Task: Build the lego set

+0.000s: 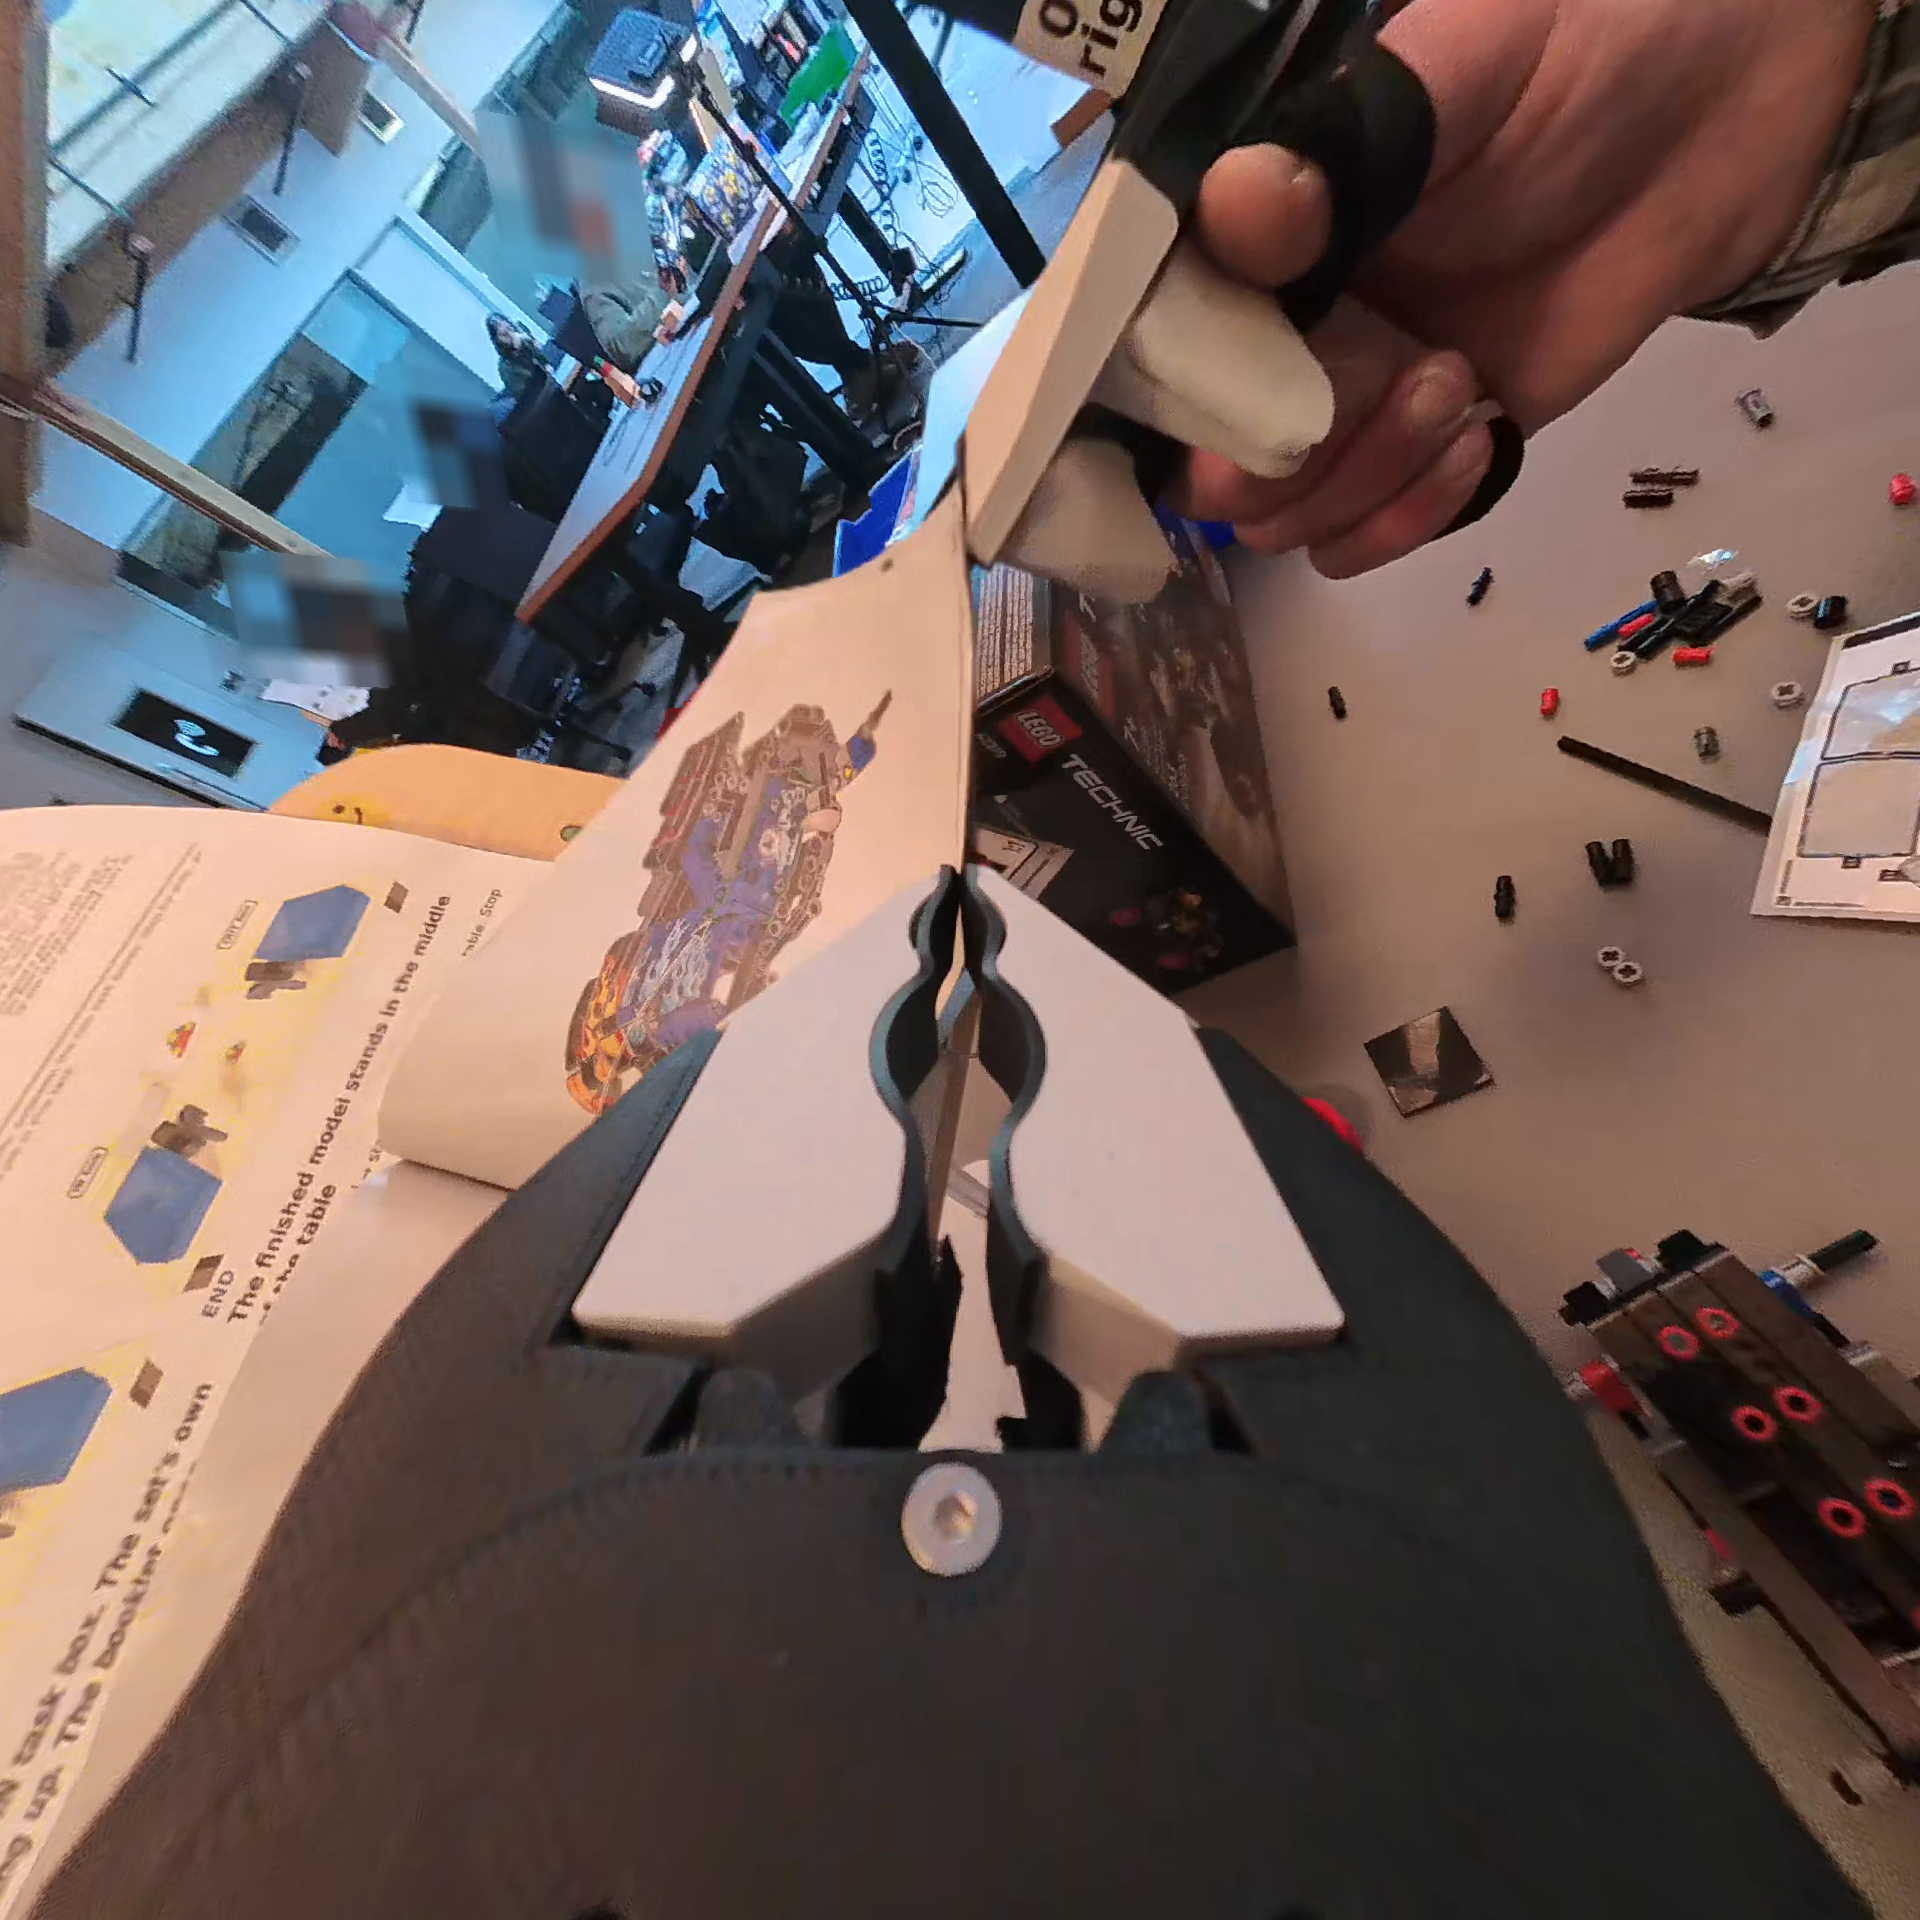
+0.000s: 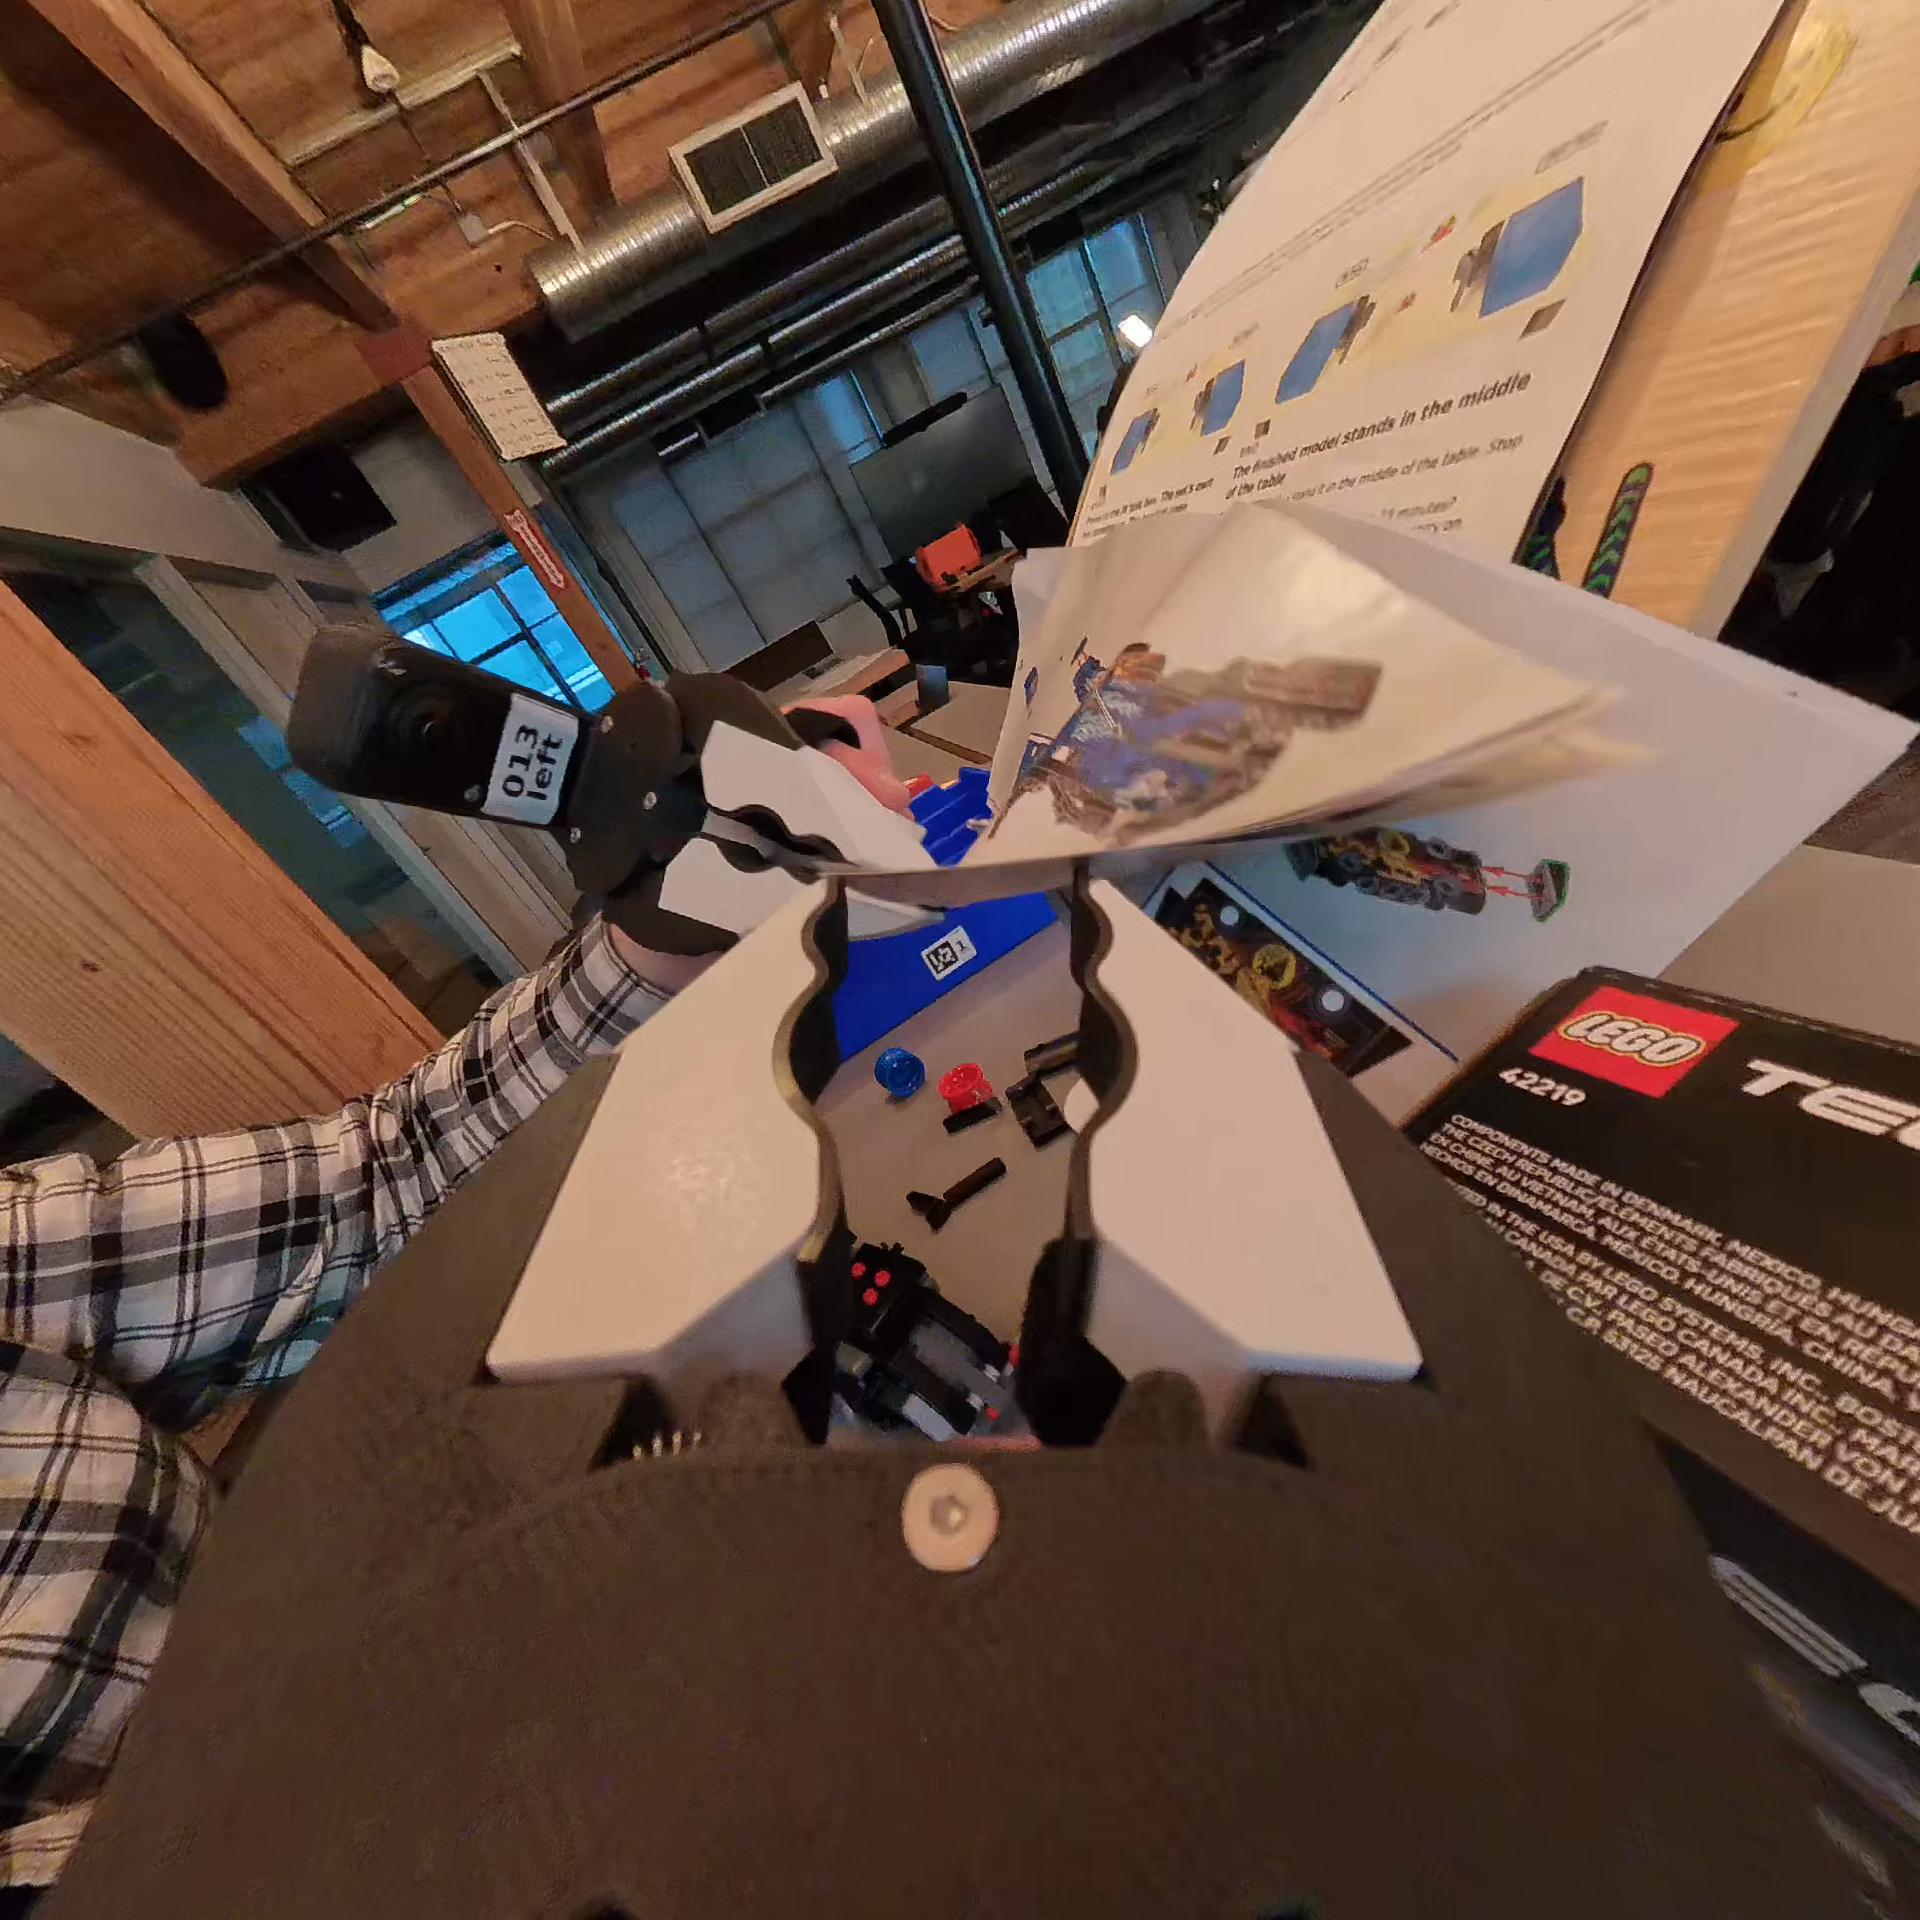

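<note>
My left gripper (image 1: 961, 883) is shut on the edge of a page of the instruction booklet (image 1: 810, 831) and holds it lifted off the table. In the right wrist view the left gripper (image 2: 769, 836) pinches that curled page (image 2: 1268, 717) from the left. My right gripper (image 2: 956, 894) is open and empty, with its tips just under the page's lower edge. It also shows in the left wrist view (image 1: 1231, 483), held by a hand at the page's top corner. A partly built black model with red pins (image 1: 1766, 1434) lies at the lower right.
The black set box (image 1: 1122, 810) (image 2: 1714, 1143) stands next to the booklet. Several loose small parts (image 1: 1662, 613) and a sticker sheet (image 1: 1860, 790) lie on the table. A blue wheel (image 2: 896, 1070) and a red part (image 2: 961, 1086) lie near a blue bin (image 2: 935, 940). A printed poster (image 2: 1403, 312) stands behind. One gripper's finger ends stand about 5 cm off the other's.
</note>
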Tool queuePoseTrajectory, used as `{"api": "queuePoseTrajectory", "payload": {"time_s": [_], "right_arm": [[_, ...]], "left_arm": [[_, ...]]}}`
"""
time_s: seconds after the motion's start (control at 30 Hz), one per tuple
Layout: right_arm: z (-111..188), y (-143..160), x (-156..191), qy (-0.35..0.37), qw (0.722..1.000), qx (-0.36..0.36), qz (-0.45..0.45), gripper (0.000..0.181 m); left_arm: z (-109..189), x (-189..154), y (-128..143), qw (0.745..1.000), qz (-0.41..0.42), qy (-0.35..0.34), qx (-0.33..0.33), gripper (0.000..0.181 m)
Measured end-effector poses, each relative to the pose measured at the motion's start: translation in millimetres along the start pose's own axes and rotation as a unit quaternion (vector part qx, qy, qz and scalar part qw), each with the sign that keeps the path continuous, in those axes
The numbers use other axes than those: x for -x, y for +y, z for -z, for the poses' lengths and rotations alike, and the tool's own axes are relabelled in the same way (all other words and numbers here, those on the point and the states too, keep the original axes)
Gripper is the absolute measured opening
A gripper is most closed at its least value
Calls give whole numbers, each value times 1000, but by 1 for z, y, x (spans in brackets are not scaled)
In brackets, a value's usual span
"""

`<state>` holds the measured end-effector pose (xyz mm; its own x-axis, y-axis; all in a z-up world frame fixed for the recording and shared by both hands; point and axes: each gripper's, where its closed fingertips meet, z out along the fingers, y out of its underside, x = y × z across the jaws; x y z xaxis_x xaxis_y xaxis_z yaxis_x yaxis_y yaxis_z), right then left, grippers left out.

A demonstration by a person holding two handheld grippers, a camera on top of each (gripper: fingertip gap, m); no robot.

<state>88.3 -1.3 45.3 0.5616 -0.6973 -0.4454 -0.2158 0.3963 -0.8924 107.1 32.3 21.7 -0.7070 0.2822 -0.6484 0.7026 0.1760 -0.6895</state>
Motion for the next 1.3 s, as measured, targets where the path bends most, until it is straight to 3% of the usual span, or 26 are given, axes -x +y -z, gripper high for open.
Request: {"api": "queuePoseTrajectory", "payload": {"time_s": [0.27, 0.63, 0.77, 1.13, 1.3], "right_arm": [[-2, 4, 2, -12, 1000, -8, -11, 35], [-2, 3, 8, -36, 999, -13, -24, 44], [-2, 4, 5, -27, 999, -11, -18, 34], [-2, 5, 11, -57, 998, -11, -3, 32], [-1, 2, 15, -73, 997, -18, 2, 22]], "left_arm": [[1, -1, 1, 1000, -15, -12, -8, 0], [-2, -3, 4, 1000, -22, -12, 0, 0], [-4, -4, 5, 1000, -20, -9, 1, 0], [-2, -1, 3, 997, 62, 17, -30, 0], [0, 2, 3, 993, 104, 28, -48, 0]]}}
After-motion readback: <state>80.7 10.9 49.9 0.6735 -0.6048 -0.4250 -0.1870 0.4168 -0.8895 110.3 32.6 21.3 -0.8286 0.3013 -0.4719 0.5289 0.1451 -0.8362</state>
